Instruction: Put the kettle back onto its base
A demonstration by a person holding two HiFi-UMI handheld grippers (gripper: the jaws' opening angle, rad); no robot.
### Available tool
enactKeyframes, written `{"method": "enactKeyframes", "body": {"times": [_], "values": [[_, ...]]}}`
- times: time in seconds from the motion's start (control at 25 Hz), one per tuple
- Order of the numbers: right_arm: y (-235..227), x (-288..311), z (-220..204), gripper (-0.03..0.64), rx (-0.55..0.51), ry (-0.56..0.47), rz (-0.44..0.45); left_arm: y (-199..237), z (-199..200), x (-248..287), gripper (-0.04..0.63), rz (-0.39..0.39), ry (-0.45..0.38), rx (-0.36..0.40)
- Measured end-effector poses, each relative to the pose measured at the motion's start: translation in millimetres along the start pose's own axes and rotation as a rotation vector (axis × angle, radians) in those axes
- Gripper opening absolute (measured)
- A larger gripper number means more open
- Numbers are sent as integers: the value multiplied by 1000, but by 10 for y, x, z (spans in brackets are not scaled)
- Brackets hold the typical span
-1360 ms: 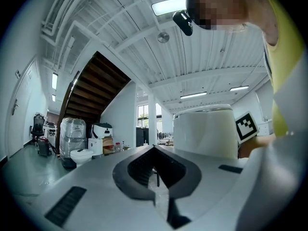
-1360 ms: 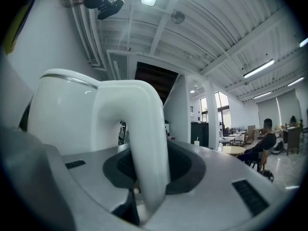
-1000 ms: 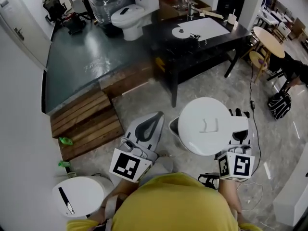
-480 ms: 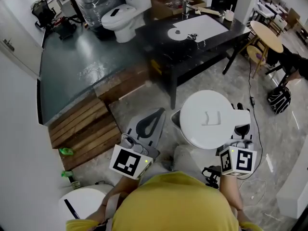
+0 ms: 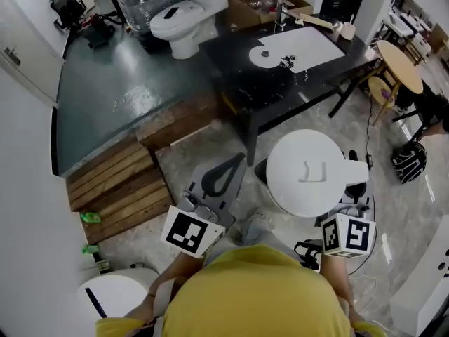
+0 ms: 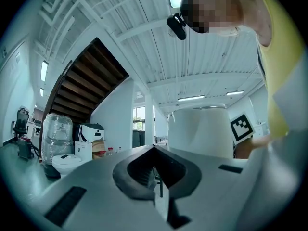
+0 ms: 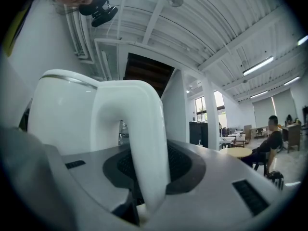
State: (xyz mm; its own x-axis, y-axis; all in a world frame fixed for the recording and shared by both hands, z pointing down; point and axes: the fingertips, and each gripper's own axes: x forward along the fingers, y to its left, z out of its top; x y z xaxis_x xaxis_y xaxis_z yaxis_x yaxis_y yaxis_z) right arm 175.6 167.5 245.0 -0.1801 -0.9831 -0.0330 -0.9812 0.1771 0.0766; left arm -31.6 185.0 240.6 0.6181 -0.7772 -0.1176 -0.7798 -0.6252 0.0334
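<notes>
fingers point(image 7: 216, 177) of the right gripper point(image 5: 353, 188) pinch the handle point(image 7: 144, 143) of the kettle point(image 5: 309, 170), which hangs over the floor. its base point(image 5: 264, 56) lies well ahead and slightly left, on the black bench point(image 5: 235, 83). the left gripper point(image 5: 231, 166) is empty, its fingers pressed together.

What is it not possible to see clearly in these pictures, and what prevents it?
- Underside and contents of the kettle: head view, its own lid covers them.
- Round base on the black table: head view, too small to show its connector.
- Seated person: head view, cut off by the right edge.
</notes>
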Motion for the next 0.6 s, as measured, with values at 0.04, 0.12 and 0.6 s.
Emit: {"method": "enactKeyframes", "body": {"times": [0.04,0.12,0.6], "values": [[-43,94,-8,114,0,-1,5,33,-4,91,3,4,-5,-2],[-135,262,-22,114,1,-2,16,84,-15,261,3,14,-12,-1],[-469,1008,-98,115,11,4,78,310,-125,866,3,80,9,-7]]}}
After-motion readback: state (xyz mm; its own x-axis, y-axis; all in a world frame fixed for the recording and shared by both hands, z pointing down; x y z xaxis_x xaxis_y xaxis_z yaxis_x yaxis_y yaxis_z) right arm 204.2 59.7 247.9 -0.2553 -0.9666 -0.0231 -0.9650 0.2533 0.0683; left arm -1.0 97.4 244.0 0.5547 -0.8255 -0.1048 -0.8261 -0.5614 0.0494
